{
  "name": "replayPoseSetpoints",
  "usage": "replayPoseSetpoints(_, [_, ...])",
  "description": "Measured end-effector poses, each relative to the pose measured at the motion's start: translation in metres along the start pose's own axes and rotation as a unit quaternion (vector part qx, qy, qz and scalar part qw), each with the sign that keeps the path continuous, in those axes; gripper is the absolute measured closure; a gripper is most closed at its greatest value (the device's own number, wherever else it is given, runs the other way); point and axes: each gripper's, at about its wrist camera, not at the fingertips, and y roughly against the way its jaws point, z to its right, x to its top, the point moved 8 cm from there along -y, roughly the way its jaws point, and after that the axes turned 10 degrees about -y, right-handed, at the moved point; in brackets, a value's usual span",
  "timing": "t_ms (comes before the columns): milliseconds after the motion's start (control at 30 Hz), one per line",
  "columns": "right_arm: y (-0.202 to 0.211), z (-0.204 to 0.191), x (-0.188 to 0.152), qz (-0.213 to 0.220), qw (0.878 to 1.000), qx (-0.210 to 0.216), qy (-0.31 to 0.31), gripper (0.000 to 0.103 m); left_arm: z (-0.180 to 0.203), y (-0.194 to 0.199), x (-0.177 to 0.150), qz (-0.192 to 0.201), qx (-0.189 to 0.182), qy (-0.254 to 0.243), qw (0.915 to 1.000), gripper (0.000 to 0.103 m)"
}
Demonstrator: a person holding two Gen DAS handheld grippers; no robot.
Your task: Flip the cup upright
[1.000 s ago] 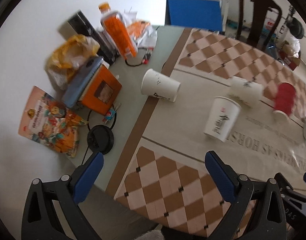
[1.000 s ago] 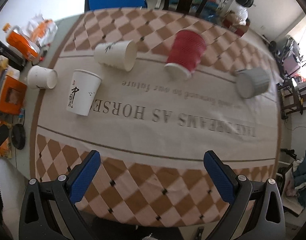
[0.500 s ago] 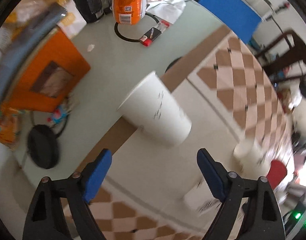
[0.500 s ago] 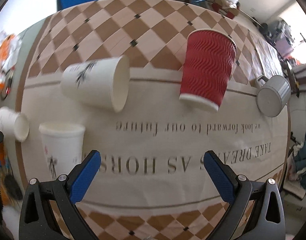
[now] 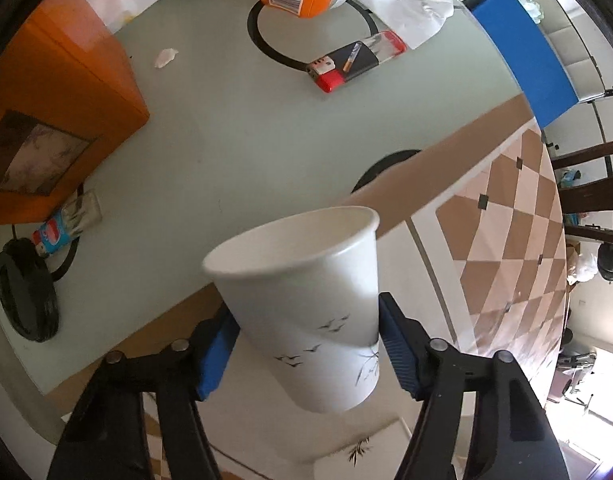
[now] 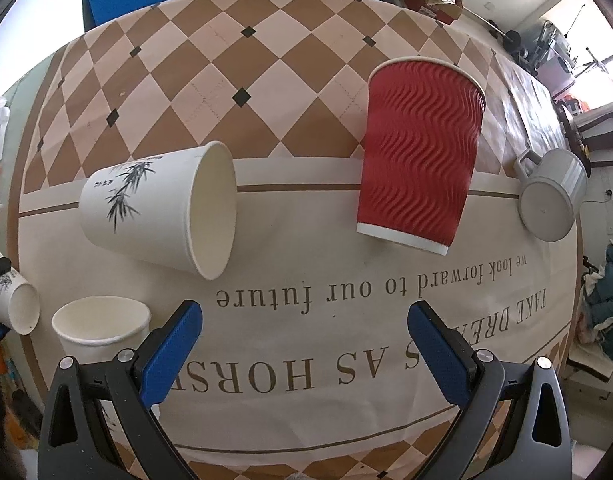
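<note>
Gripping white paper cup (image 5: 306, 304), left gripper (image 5: 308, 350)

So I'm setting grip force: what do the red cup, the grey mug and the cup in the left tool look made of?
Red cup: likely ripple-wall paper, matte, wavy embossing. Grey mug: probably glazed ceramic, with a smooth sheen and a moulded handle. White cup held in the left tool: thin paper, rolled rim, printed birds.

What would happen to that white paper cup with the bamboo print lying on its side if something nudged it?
The bamboo-print cup lies on its side on the tablecloth, so it would probably roll, curving because it tapers. It looks like thin, empty paper, so likely very light and easily dented if squeezed hard.
</note>
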Motion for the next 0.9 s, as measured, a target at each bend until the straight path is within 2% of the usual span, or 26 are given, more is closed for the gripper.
replayPoseSetpoints(167, [0.0,0.005,0.002,0.001,1.0,-0.001,-0.005,0.0,0.004,0.005,0.004,0.021,0.039,-0.06,0.9972,0.041])
replayPoseSetpoints(300, [0.003,0.01,0.0,0.004,1.0,0.001,-0.007,0.0,0.01,0.015,0.003,0.042,0.069,-0.115,0.99,0.041])
replayPoseSetpoints(400, [0.011,0.015,-0.003,0.009,1.0,0.002,-0.009,0.0,0.017,0.03,-0.003,0.065,0.097,-0.171,0.9785,0.041])
replayPoseSetpoints(600, [0.027,0.03,-0.014,0.022,1.0,0.004,-0.014,0.0,0.029,0.059,-0.023,0.099,0.134,-0.268,0.9488,0.041])
replayPoseSetpoints(700, [0.031,0.046,-0.023,0.022,1.0,0.005,-0.019,0.0,0.032,0.074,-0.048,0.108,0.141,-0.298,0.9378,0.041])
replayPoseSetpoints(900, [0.035,0.09,-0.045,0.021,0.999,0.011,-0.025,0.0,0.047,0.1,-0.114,0.112,0.137,-0.347,0.9209,0.041])
